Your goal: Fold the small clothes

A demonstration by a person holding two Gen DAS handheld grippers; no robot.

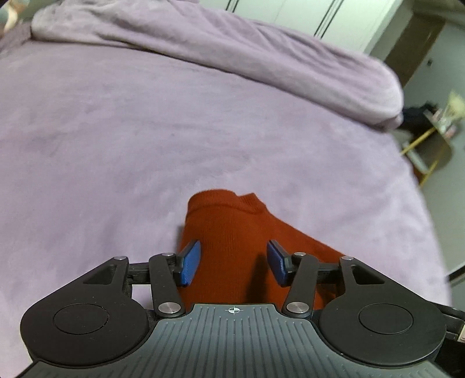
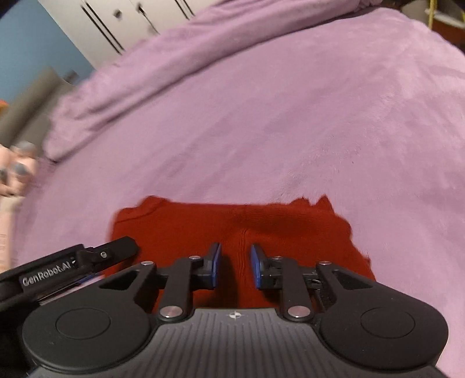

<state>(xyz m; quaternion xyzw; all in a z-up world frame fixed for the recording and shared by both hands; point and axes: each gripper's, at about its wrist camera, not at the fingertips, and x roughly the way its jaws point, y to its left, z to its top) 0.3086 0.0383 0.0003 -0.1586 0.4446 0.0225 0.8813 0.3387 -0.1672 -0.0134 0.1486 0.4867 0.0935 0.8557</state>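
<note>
Left wrist view: left gripper (image 1: 234, 263) jaws spread wide over red garment (image 1: 232, 232).
Right gripper (image 2: 236, 266): jaws parted, empty, above garment.
Garment: flat on bed (image 1: 116, 139).
Around: duvet (image 1: 232, 52), wardrobe (image 1: 319, 17).

Ahead of my left tongs (image 1: 234, 263) the bed (image 1: 116, 139) lies flat and bare past the red garment (image 1: 232, 232). A bunched blanket ridge (image 1: 232, 49) walls the far edge. My left unit crowds the right tongs' (image 2: 235, 266) left flank.
</note>
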